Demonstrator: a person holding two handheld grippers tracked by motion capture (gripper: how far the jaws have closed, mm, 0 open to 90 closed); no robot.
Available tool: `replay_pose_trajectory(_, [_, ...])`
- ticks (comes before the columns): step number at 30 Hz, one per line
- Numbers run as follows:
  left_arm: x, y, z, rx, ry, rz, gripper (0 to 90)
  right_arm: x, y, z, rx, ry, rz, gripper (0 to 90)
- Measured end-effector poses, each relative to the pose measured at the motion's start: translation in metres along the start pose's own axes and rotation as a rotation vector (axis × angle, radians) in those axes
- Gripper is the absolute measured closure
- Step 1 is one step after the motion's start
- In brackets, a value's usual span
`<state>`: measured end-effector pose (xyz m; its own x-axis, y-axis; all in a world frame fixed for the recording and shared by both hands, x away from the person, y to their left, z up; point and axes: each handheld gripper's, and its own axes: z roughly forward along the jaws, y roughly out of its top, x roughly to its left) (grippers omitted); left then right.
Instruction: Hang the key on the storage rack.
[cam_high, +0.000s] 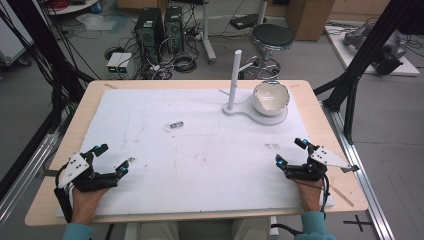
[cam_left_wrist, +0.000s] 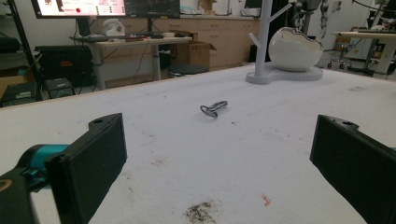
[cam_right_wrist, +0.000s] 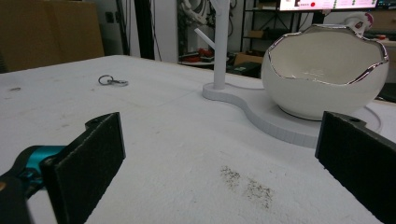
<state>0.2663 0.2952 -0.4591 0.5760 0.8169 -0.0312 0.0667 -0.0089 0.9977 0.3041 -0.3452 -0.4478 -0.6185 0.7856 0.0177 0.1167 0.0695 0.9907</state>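
Note:
A small metal key ring (cam_high: 174, 125) lies on the white mat (cam_high: 200, 150), left of centre; it appears ahead of the left jaws (cam_left_wrist: 214, 108) and far left in the right gripper view (cam_right_wrist: 112, 81). A white stand with an upright post (cam_high: 233, 80) and a white egg-shaped bowl (cam_high: 270, 98) sits at the back right. The bowl (cam_right_wrist: 327, 70) is empty as far as I see. My left gripper (cam_high: 112, 159) rests open near the front left corner, holding nothing. My right gripper (cam_high: 291, 152) rests open at the front right, also with nothing between its jaws.
The mat covers a wooden table (cam_high: 90, 100) and bears faint dirt specks (cam_left_wrist: 201, 212). Beyond the far edge stand a stool (cam_high: 271, 37), computer towers (cam_high: 149, 27) and cables on the floor. Black frame struts (cam_high: 360, 60) rise at the right.

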Motion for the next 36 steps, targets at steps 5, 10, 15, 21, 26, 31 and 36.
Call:
replay_pose_trajectory(5, [0.000, 0.000, 0.000, -0.002, 0.002, -0.002, 4.3, 0.000, 0.000, 0.000, 0.000, -0.001, -0.001, 0.7])
replay_pose_trajectory(10, [0.000, 0.000, 0.000, -0.003, 0.000, -0.006, 4.3, 0.000, 0.000, 0.000, -0.001, -0.003, -0.008, 0.7])
replay_pose_trajectory(15, [0.001, 0.000, 0.000, -0.002, 0.006, -0.006, 4.3, 0.000, 0.000, 0.000, 0.000, -0.003, -0.001, 0.7])
replay_pose_trajectory(21, [0.001, 0.001, 0.002, 0.008, 0.011, -0.020, 4.3, 0.000, 0.000, 0.000, -0.002, -0.003, -0.001, 0.7])
replay_pose_trajectory(26, [0.004, 0.017, 0.009, 0.030, -0.008, -0.013, 4.3, 0.000, 0.000, -0.001, -0.002, -0.002, -0.003, 0.7])
replay_pose_trajectory(31, [0.008, 0.041, 0.019, 0.053, -0.029, 0.016, 4.3, 0.000, 0.000, -0.001, -0.002, 0.000, -0.001, 0.7])
replay_pose_trajectory(36, [0.016, 0.083, 0.046, 0.143, -0.072, 0.073, 4.3, 0.001, 0.000, -0.001, -0.002, -0.004, -0.004, 0.7])
